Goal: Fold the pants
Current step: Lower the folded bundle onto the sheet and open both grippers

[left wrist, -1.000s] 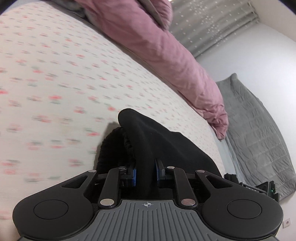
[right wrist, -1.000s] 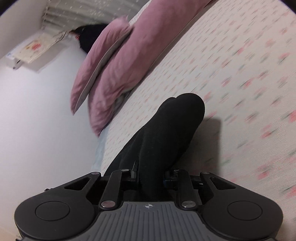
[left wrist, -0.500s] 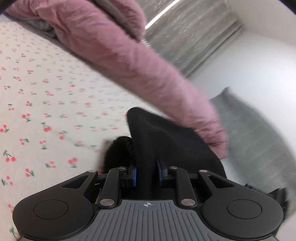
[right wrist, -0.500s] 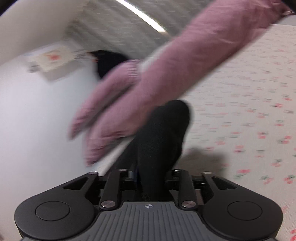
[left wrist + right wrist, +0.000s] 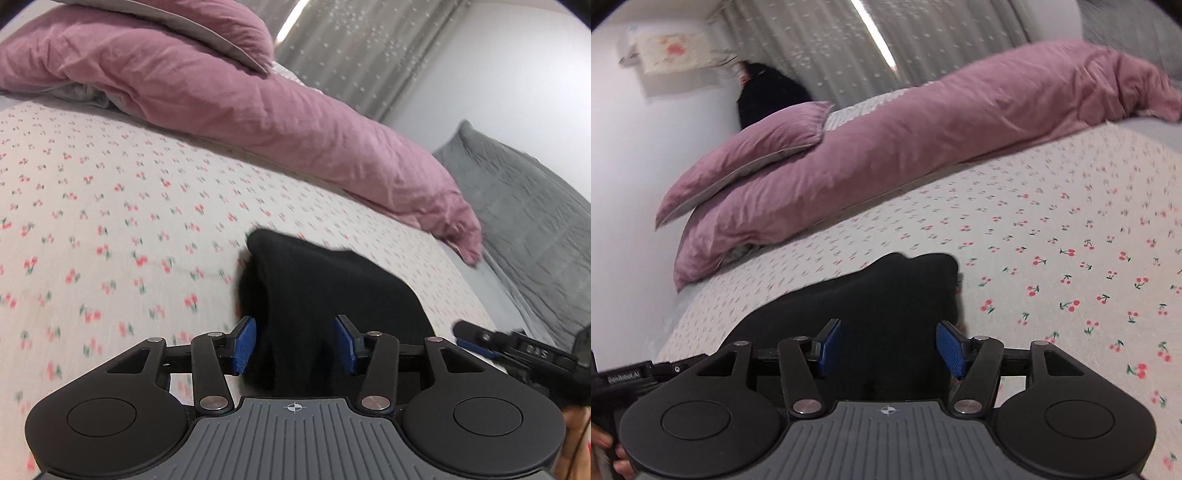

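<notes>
Both sets of jaws were opening, letting go of the fold! The black pants (image 5: 332, 295) lay bunched on the cherry-print bed (image 5: 110, 221), cloth between the blue pads but apparently no longer pinched. The left gripper (image 5: 293, 345) and right gripper (image 5: 888, 345) looked to be mid-release. Next call: back clear, then regrip an edge and flatten the bundle.

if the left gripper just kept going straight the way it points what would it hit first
Most likely the black pants, bunched on the bed between the opening jaws of the left gripper. Behind them lies the cherry-print sheet.
</notes>
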`<state>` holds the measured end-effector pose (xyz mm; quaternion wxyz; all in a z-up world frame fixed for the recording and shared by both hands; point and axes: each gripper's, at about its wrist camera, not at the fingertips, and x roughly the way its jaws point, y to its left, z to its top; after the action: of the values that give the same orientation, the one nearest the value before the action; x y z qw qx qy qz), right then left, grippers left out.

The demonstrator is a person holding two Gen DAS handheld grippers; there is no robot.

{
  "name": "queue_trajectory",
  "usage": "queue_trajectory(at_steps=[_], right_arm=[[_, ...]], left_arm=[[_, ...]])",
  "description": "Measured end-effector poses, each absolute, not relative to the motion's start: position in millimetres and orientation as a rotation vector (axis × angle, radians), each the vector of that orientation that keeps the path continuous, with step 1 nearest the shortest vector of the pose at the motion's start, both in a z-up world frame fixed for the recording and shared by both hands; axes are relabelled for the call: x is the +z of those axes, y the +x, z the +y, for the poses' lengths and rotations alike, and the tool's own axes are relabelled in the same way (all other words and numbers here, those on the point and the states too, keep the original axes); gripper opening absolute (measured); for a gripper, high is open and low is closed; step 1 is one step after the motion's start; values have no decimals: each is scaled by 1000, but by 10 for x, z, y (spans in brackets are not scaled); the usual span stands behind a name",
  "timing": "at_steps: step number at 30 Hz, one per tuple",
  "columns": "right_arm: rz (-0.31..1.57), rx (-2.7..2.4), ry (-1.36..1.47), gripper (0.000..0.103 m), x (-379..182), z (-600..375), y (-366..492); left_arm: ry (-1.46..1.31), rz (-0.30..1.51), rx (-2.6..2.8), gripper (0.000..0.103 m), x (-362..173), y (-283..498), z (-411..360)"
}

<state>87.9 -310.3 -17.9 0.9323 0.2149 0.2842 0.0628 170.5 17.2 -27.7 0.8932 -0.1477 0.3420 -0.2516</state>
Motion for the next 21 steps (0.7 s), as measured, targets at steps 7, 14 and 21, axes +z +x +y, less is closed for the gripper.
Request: queue_trajectory(at_steps=[7, 14, 21], right_arm=[[739, 112, 265, 59, -341, -2766, 809], [785, 90, 129, 65, -176, -2606, 392], [658, 26, 124, 89, -161, -2567, -10]], left_arm=[[-158, 774, -487, 46, -529, 1393, -23], [72, 712, -517, 75, -372, 812, -323], [17, 762, -417, 92, -365, 545, -408]])
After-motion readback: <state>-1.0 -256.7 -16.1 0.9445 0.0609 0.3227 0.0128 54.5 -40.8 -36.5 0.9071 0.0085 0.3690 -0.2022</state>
